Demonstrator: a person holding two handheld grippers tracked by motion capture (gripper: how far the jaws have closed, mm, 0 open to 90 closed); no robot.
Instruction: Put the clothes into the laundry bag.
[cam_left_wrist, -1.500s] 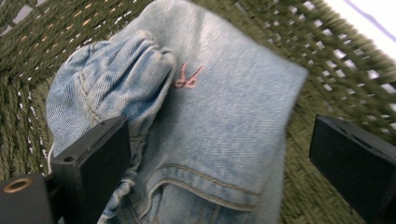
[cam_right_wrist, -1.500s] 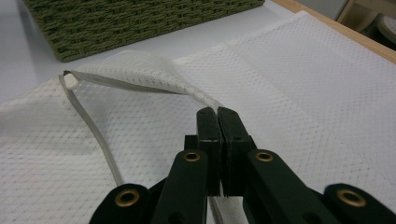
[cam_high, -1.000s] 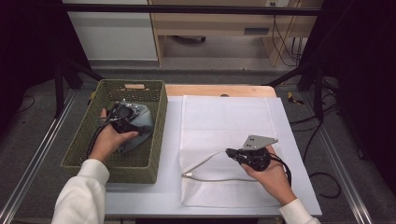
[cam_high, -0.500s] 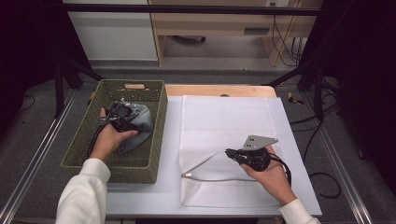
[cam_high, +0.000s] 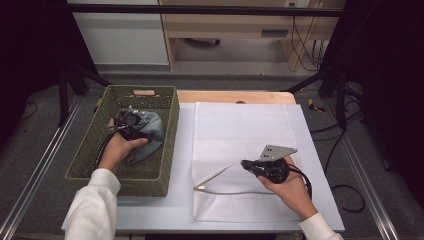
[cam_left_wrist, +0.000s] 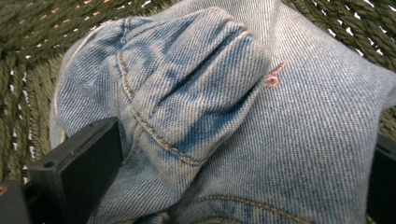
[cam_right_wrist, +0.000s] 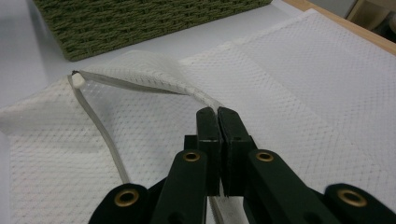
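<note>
The left gripper (cam_high: 131, 125) is inside the green basket (cam_high: 90, 145), down on a bunched piece of denim (cam_high: 152, 135) that lies against the basket's right wall. The right gripper (cam_high: 252, 166) is over the white mesh bag (cam_high: 240, 125), which is spread flat on the table (cam_high: 170, 200). The bag's near left edge is raised off the surface at that gripper's tip.

Both arms wear white long sleeves (cam_high: 92, 210) at the bottom of the high view. The right gripper (cam_right_wrist: 218, 114) has matte black jaws with brass-coloured rivets (four show), a grey three-cornered plate (cam_high: 276, 151) on top, and a black trailing cable (cam_high: 303, 177). The left gripper (cam_high: 131, 125) is black too.
</note>
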